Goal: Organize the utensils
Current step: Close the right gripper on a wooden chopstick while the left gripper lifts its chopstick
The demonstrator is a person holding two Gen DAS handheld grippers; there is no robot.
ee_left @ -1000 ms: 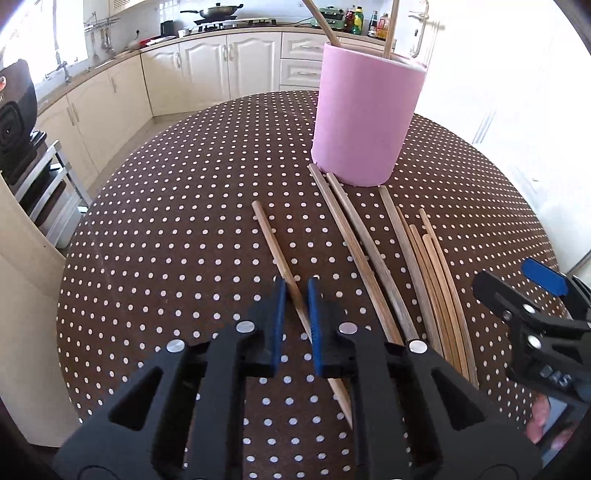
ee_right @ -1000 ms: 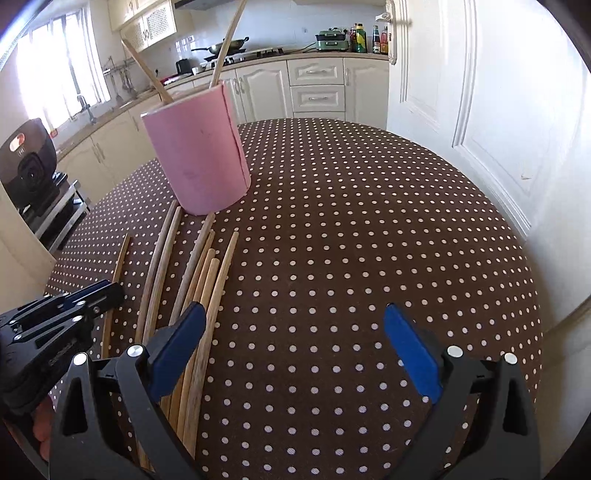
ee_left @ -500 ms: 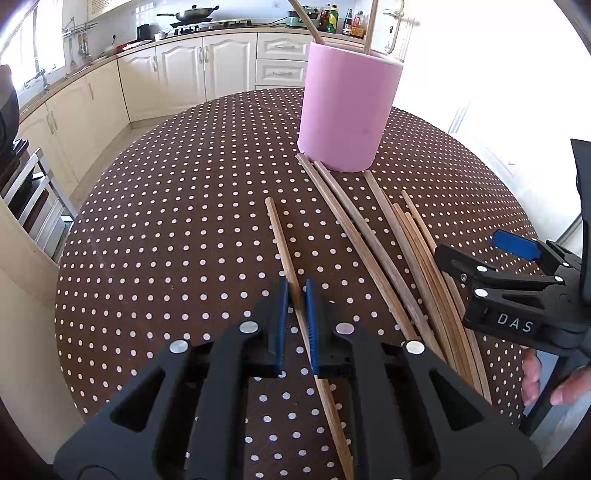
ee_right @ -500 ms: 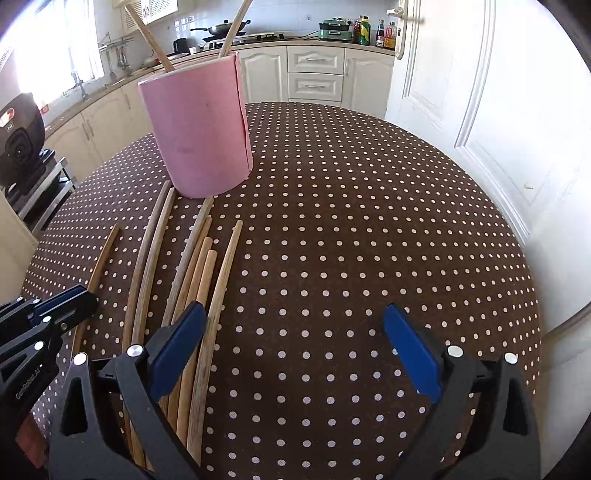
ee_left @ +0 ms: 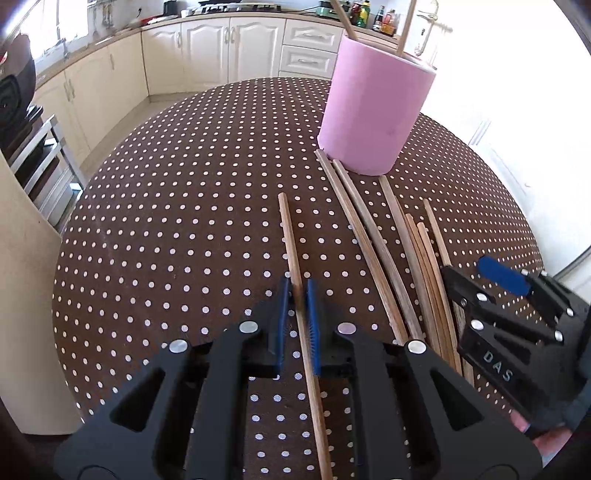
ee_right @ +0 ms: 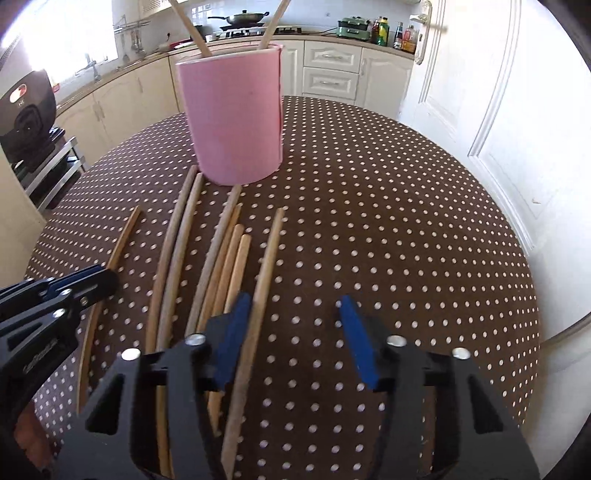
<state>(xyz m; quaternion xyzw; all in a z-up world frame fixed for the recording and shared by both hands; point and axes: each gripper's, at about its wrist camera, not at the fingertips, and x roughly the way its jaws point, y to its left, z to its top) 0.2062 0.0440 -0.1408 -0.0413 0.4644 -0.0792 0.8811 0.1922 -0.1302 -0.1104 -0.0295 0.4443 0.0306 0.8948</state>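
The left gripper (ee_left: 300,295) points down at a round table (ee_left: 184,221) covered in a brown cloth with white dots. Its blue pads are closed on a single wooden chopstick (ee_left: 291,240), which lies apart from the others. To the right, a group of loose chopsticks (ee_left: 406,251) lies side by side, reaching toward a pink cylindrical holder (ee_left: 373,114). Two sticks (ee_left: 402,29) stand inside the holder. The right gripper (ee_left: 476,273) is over the near ends of the rightmost chopsticks, its jaws closing
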